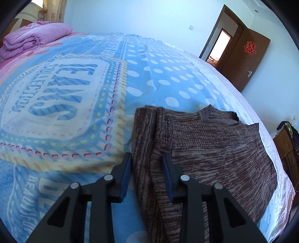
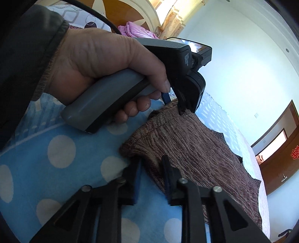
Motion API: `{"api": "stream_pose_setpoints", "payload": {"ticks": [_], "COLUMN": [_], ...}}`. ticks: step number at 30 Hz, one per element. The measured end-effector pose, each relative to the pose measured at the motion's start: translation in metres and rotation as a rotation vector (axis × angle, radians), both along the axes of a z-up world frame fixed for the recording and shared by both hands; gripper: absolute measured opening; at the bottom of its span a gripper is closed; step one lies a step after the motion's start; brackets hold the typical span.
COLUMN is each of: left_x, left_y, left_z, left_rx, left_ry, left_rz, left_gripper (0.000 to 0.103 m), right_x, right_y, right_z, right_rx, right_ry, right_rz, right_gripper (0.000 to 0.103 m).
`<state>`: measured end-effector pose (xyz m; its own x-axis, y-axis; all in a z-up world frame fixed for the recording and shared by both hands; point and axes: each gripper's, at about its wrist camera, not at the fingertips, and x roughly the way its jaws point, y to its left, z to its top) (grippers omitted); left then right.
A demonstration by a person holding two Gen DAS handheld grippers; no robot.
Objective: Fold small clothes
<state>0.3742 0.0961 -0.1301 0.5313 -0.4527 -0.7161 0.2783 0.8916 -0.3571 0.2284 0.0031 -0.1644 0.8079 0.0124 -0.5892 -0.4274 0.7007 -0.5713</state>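
Blue polka-dot bedsheet [image 1: 168, 78] fills the frame centre. Folded pink quilt [image 1: 35, 35] upper left; open brown door [image 1: 244, 56] upper right

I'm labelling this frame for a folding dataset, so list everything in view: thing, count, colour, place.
sweater: one, brown marled knit, partly folded, on the bed nearest the grippers
bedsheet: one, blue with white dots and lettering, covering the bed
quilt: one, pink, folded, at the bed's far end
door: one, brown with a red emblem, open, far wall
headboard: one, brown and cream, behind the quilt
curtain: one, beige patterned, by the window
cabinet: one, brown, beside the bed
left gripper: black, jaws apart around a sweater fold
right gripper: black, jaws apart around the sweater's edge
left hand: holding the left gripper's handle
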Motion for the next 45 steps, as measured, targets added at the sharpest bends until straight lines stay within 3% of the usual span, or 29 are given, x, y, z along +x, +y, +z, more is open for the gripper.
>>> {"api": "stream_pose_setpoints", "payload": {"ticks": [2, 8, 16, 24, 37, 45], "left_x": [0.001, 0.006, 0.007, 0.0, -0.021, -0.019], "left_y": [0.004, 0.026, 0.028, 0.026, -0.005, -0.033], "left_z": [-0.002, -0.013, -0.015, -0.004, 0.047, 0.076], "left_rx": [-0.033, -0.212, -0.257, -0.235, -0.194, -0.281], "left_ry": [0.007, 0.058, 0.072, 0.088, 0.055, 0.039], "left_rz": [0.0, 0.019, 0.024, 0.063, 0.106, 0.078], "left_gripper": [0.025, 0.015, 0.012, 0.008, 0.007, 0.007], "right_x": [0.001, 0.013, 0.027, 0.032, 0.021, 0.009], "right_y": [-0.002, -0.019, -0.04, -0.066, -0.119, -0.156], "right_z": [-0.002, 0.0, 0.006, 0.019, 0.034, 0.045], "right_rx": [0.008, 0.094, 0.231, 0.44, 0.763, 0.915], "right_ry": [-0.002, 0.019, 0.067, 0.125, 0.148, 0.142], "right_rz": [-0.006, -0.003, 0.008, 0.02, -0.021, -0.054], "right_gripper": [0.008, 0.007, 0.006, 0.006, 0.006, 0.004]}}
